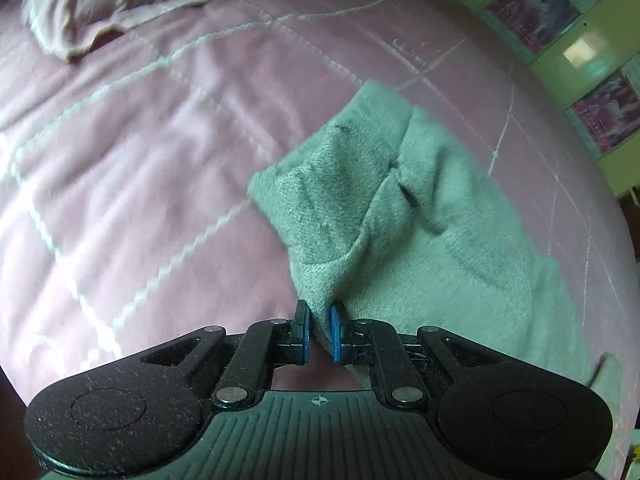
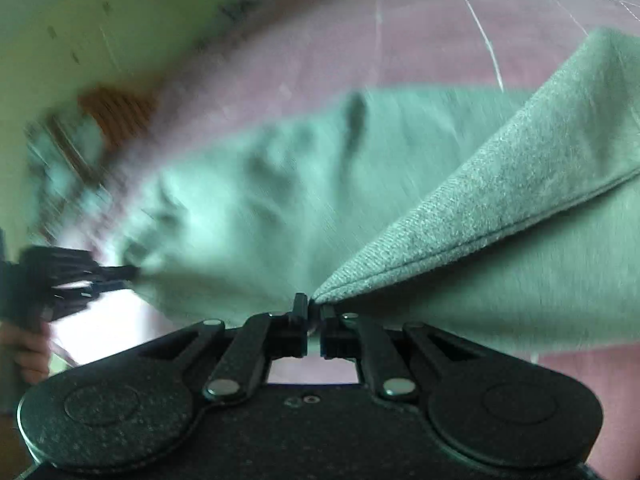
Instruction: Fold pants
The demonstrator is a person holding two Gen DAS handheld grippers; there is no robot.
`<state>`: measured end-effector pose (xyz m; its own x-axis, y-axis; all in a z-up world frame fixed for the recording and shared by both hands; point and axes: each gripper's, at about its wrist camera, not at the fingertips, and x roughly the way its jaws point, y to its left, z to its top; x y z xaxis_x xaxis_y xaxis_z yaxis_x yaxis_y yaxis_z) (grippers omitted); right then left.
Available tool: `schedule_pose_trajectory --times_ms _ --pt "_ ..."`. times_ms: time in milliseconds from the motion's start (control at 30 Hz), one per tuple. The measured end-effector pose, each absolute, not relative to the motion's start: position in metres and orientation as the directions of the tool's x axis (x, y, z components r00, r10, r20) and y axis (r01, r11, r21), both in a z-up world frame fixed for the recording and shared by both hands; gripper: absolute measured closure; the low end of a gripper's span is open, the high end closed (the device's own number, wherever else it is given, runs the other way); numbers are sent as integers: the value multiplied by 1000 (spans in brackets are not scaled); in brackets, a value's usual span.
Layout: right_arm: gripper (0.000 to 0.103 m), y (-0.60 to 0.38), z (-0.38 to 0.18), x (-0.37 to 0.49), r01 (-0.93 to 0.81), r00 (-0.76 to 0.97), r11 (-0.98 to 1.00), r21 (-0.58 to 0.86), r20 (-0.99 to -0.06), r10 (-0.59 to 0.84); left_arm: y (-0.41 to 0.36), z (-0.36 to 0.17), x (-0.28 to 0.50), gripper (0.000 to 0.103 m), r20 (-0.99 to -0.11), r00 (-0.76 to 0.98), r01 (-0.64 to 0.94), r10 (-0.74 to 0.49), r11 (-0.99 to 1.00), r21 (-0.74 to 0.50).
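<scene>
The grey-green fleece pants (image 1: 400, 200) lie on a pink quilted bedspread (image 1: 140, 140). My left gripper (image 1: 320, 320) is shut on a pinched fold of the pants, which rises from the pads into a lifted peak. My right gripper (image 2: 314, 312) is shut on a hemmed corner of the pants (image 2: 480, 208), which stretches up to the right. The rest of the pants spreads blurred below it. The left gripper (image 2: 100, 276) shows at the left edge of the right wrist view, gripping the fabric's far end.
A pink pillow (image 1: 80, 12) lies at the bed's far left. A green wall with pink pictures (image 1: 560, 20) stands beyond the bed's right edge. A brown object (image 2: 120, 112) shows blurred past the bed. The person's hand (image 2: 24, 352) holds the left gripper.
</scene>
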<state>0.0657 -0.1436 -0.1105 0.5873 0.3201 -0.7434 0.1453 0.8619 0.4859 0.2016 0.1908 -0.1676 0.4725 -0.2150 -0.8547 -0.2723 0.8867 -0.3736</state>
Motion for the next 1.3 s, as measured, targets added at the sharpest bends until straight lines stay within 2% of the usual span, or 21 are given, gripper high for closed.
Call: schedule_pose_trajectory --times_ms 67,167,233,300,500,700,767,800,900,967,1100,1233,1300 --pt "96 -140 -119 64 160 582 868 471 -755 302 187 -162 200 93 -849 488 -263 -202 894 -364" --pt "86 -135 -106 64 146 603 895 421 -755 257 183 -151 195 91 -843 503 -251 -193 900 -355" --pt "83 -141 -104 65 156 614 905 397 -757 226 183 -147 189 66 -848 502 -264 -171 903 -339" --pt "84 -146 -113 71 161 566 903 397 -787 246 189 -142 177 55 -837 524 -288 -158 892 -349" --pt "79 -165 -97 62 172 595 875 453 -755 275 153 -114 165 55 -805 568 -148 -174 940 -307" --pt "71 -210 -87 57 264 625 860 437 -756 193 70 -118 172 55 -825 508 10 -250 959 -284" --pt "71 -230 -89 51 310 623 844 437 -765 166 45 -131 170 52 -849 481 45 -218 973 -225" --pt "71 -242 -91 47 342 620 828 444 -769 156 37 -138 168 46 -858 477 59 -191 981 -186" --pt "71 -274 -102 35 422 615 781 461 -778 128 21 -151 160 44 -863 490 107 -124 991 -81" --pt "74 -290 -109 31 460 618 751 473 -778 111 13 -151 156 43 -861 501 134 -81 991 -16" --pt "76 -324 -123 35 523 662 664 535 -745 79 13 -151 158 41 -866 497 99 -63 995 -15" --pt "76 -357 -138 43 598 703 542 591 -711 0 9 -152 160 32 -867 494 113 -63 994 -8" --pt "85 -369 -145 45 618 713 502 605 -700 -36 7 -151 159 31 -867 494 114 -60 993 -4"
